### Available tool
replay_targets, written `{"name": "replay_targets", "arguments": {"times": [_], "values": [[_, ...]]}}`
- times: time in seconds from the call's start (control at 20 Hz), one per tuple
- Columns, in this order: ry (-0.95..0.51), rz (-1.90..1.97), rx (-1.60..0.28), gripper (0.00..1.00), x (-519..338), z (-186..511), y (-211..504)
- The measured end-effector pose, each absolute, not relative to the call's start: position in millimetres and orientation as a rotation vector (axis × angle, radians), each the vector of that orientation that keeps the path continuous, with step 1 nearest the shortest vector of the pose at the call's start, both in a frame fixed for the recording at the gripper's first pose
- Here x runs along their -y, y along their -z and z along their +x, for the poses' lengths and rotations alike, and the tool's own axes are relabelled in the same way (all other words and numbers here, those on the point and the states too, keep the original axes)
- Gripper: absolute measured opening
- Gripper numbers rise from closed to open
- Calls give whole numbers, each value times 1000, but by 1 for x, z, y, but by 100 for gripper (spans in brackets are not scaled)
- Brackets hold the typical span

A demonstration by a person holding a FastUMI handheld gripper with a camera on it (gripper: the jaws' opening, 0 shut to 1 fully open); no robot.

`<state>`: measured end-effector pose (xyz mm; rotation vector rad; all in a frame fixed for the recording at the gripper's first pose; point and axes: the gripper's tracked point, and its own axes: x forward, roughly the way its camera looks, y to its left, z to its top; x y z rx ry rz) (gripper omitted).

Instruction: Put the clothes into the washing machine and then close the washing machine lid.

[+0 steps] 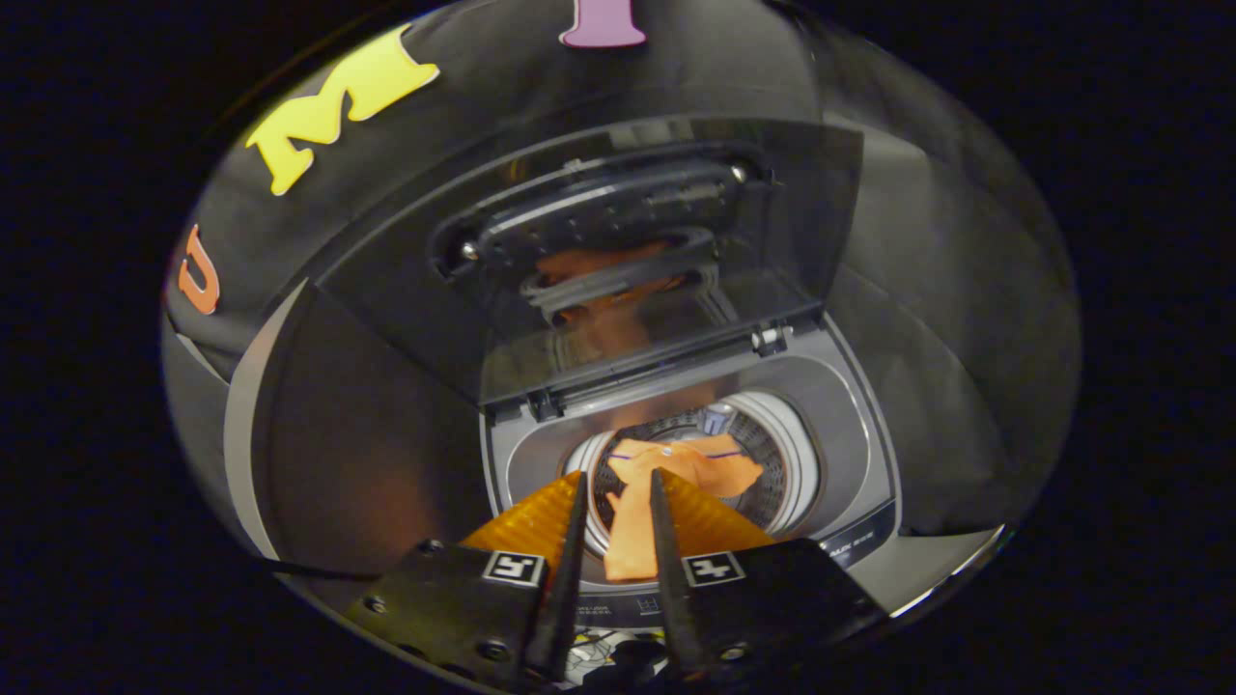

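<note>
Tongs (618, 480) grip an orange garment (645, 502) over an open top-load washing machine (850, 454).

Nearest the camera, both fingers (572, 541) press in on a hanging strip of the garment, w/ only a narrow gap btwn them, cloth pinched in it. Just ahead, the rest of the garment spreads out over the drum mouth, a thin dark line across its upper part. Around it sits the perforated drum (763, 483) w/ its pale ring, set in the machine's grey top deck. Beyond, the lid (599, 261) stands raised on its rear hinges, its glossy dark underside showing an orange reflection. Booth wall, black cloth, behind the lid.
</note>
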<state>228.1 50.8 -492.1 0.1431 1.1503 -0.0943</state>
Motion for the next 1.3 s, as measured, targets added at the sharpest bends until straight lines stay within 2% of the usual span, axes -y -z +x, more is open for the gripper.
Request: {"name": "replay_targets", "arguments": {"times": [0.15,0.4,0.7,0.95,1.15,1.3], "values": [[40,44,-1052,66,-67,255,447],[-94,-40,-884,66,-107,313,373],[-140,-71,-835,67,-121,384,366],[-98,-123,-880,67,-108,419,385],[-29,-74,-970,67,-80,414,414],[-11,-122,-946,67,-64,410,422]]}}
